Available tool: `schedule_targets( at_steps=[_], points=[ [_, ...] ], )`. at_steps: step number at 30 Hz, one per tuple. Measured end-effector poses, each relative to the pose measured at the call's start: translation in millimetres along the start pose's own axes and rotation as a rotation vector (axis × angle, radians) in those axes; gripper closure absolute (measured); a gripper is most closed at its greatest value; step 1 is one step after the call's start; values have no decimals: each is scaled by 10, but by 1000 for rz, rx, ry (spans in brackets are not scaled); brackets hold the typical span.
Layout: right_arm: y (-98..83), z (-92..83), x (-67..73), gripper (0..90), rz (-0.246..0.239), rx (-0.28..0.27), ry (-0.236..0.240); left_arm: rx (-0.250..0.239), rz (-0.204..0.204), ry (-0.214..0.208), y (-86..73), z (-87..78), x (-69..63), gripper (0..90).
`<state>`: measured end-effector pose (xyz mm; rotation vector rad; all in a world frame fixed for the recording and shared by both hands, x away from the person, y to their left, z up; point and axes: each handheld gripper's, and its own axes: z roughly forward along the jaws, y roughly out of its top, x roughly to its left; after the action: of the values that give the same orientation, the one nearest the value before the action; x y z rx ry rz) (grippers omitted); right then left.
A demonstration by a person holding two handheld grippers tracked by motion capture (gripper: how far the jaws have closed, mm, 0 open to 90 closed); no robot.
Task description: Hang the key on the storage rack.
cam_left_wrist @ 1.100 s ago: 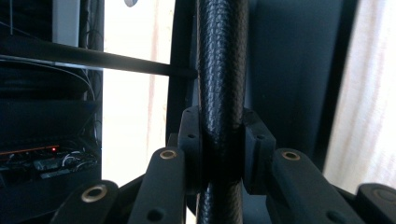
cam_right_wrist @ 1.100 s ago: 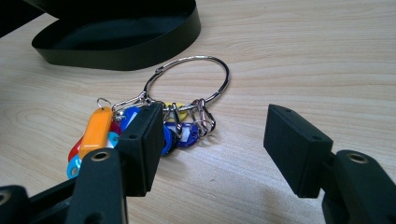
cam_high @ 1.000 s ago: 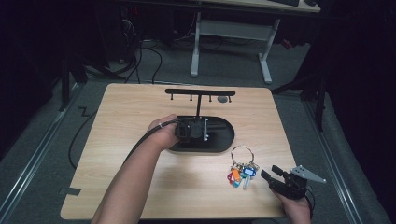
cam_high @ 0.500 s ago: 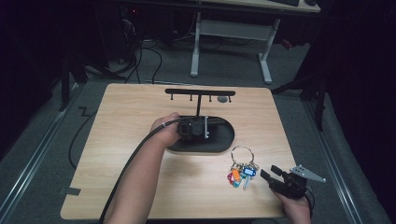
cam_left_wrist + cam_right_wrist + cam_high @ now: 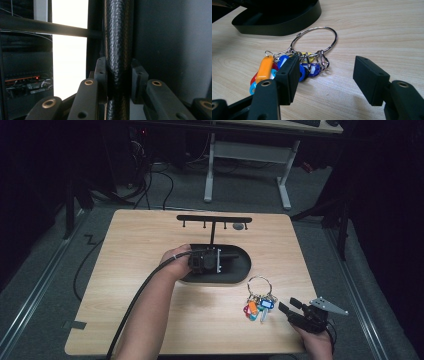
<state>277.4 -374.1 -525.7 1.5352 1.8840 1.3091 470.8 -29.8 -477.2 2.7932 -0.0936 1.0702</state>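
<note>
A black key stand has an oval base, an upright post and a top bar with hooks. My left gripper sits low over the base, shut on the post. The left gripper view shows the textured post squeezed between the pads, with my left gripper around it. A bunch of coloured key tags on a steel ring lies on the table at the front right. My right gripper rests just right of it, open, with the tags beyond its left jaw.
The wooden table has bare room on its left half. Its front edge is close behind the right hand. The left gripper's cable trails along the forearm. A white desk frame and cables stand on the floor beyond.
My left hand has sunk a little along the post toward the base. The right gripper and the keys have stayed where they were.
</note>
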Motion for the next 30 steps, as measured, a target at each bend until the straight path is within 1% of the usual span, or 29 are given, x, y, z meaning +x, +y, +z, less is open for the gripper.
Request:
schedule_targets(
  at_steps=[2, 4, 5, 9, 11, 13, 15, 16, 17, 18, 19, 20, 24, 26, 28, 30],
  points=[
    [-1, -1, 2, 391, -5, 0, -2, 3, -1, -3, 5, 4, -16, 721],
    [-4, -4, 13, 391, 0, 3, -2, 10, 4, -14, 11, 11, -38, 707],
    [-5, -4, 14, 391, -1, 3, -2, 21, 7, -28, 22, 19, -60, 697],
    [-10, 9, 13, 392, -3, 18, -4, 36, 12, -47, 40, 22, -90, 655],
    [-11, 11, 13, 392, -5, 20, -5, 33, 5, -75, 41, 18, -112, 633],
    [-10, 9, 14, 392, -6, 19, -5, 31, 15, -93, 41, -1, -124, 619],
    [-10, 7, 16, 392, -4, 19, -4, 24, 2, -106, 32, -9, -132, 612],
    [-12, 7, 14, 392, -4, 19, -4, 27, 4, -109, 29, -17, -131, 610],
    [-14, 7, 14, 392, -2, 20, -5, 24, -8, -113, 24, -21, -137, 610],
    [-15, 7, 12, 392, -5, 20, -5, 24, -11, -114, 20, -27, -138, 609],
    [-15, 5, 12, 392, -4, 20, -6, 24, -6, -112, 16, -37, -135, 607],
    [-15, 4, 12, 392, -3, 20, -7, 23, -14, -115, 11, -48, -139, 608],
    [-13, 7, 11, 392, -2, 21, -8, 29, -2, -115, 5, -98, -137, 603],
    [-13, 8, 6, 392, 1, 20, -10, 16, -21, -130, -4, -158, -123, 600],
    [-15, 6, 3, 392, 2, 20, -11, 16, -19, -123, -17, -210, -120, 619],
    [-17, 8, 2, 392, -2, 23, -12, -1, -44, -125, -30, -238, -120, 616]
  ],
)
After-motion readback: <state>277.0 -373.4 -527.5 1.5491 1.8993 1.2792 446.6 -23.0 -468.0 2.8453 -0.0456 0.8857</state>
